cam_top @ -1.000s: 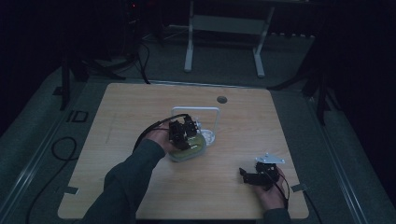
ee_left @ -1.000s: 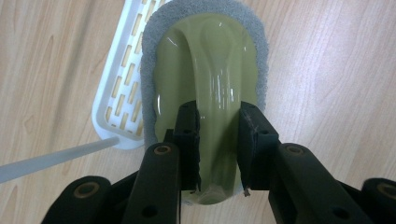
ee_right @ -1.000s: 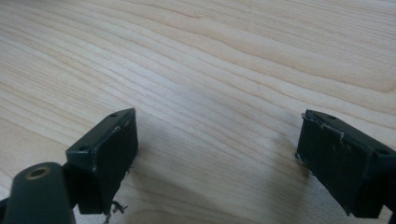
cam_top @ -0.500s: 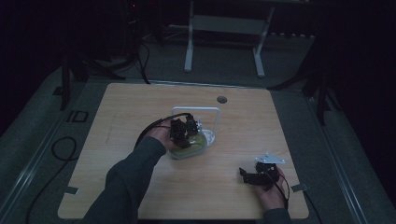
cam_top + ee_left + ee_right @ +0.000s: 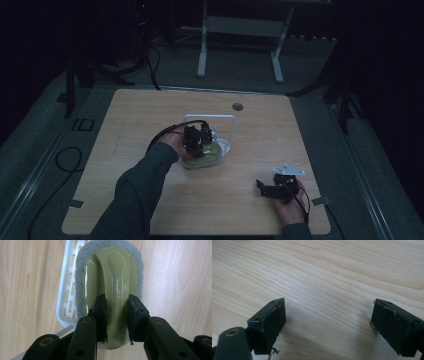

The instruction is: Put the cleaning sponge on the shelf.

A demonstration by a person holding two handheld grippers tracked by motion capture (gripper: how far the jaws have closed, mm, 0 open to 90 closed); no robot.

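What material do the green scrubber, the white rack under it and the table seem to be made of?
Green scrubber: its handle looks like glossy moulded plastic, judging by the bright streaks of reflection; the grey pad around its edge looks like rough fibre or felt.
White rack: probably matte plastic, with evenly moulded slots.
Table: pale wood or wood-look laminate; grain lines show, but which one stays open.

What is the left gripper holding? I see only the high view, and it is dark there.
Observer: The left gripper has its fingers closed on the raised handle of a green scrubbing pad with a grey felt edge.
Operator: Is the pad inside the white tray?
Observer: Partly. It lies over the slotted white tray's edge, and its other side is over bare wooden table.
Operator: And the right gripper?
Observer: The right gripper is wide open, with only wood grain between its fingers.
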